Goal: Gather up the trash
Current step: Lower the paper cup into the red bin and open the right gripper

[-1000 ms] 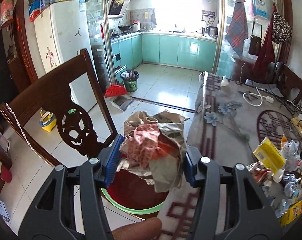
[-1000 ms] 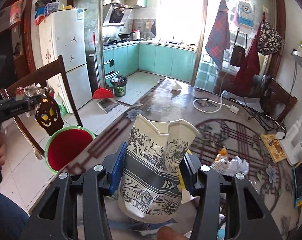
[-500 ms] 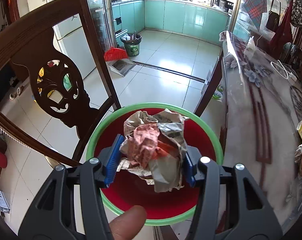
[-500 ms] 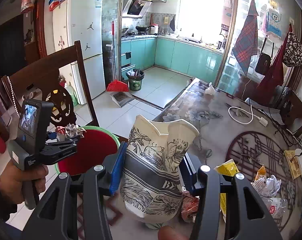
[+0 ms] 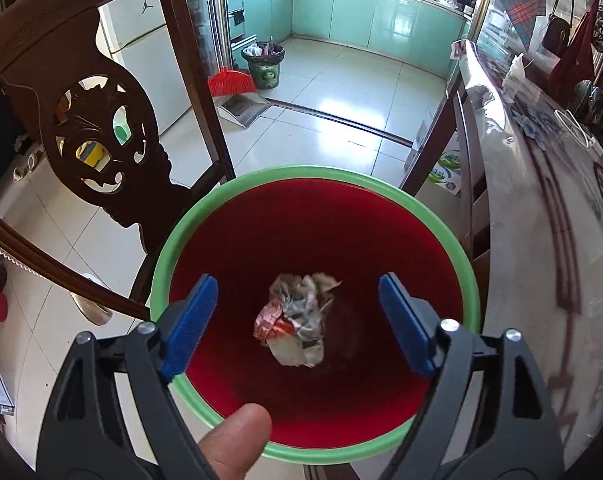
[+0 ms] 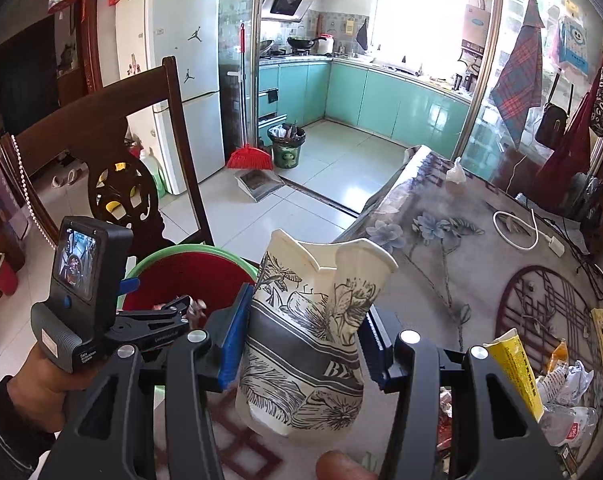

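Two hand-held grippers | left (image 5: 297,322) open over bin (image 5: 467,268) | right (image 6: 301,344) clamps cup (image 6: 309,344)

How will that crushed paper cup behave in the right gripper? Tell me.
The paper cup looks thin and soft: its rim is already folded between the right gripper pads. Probably very light. Likely to deform further under squeeze rather than slip.

Both views were bright, lit by daylight from the kitchen window (image 6: 421,20), which was overexposed to white. Glare lay on the floor tiles (image 5: 341,96) and along the table edge (image 5: 477,92). Fisheye distortion bent the chair (image 5: 81,60) and fridge (image 6: 181,60); corners were vignetted black. Focus was sharp, and the bin (image 5: 313,172) interior was shadowed.
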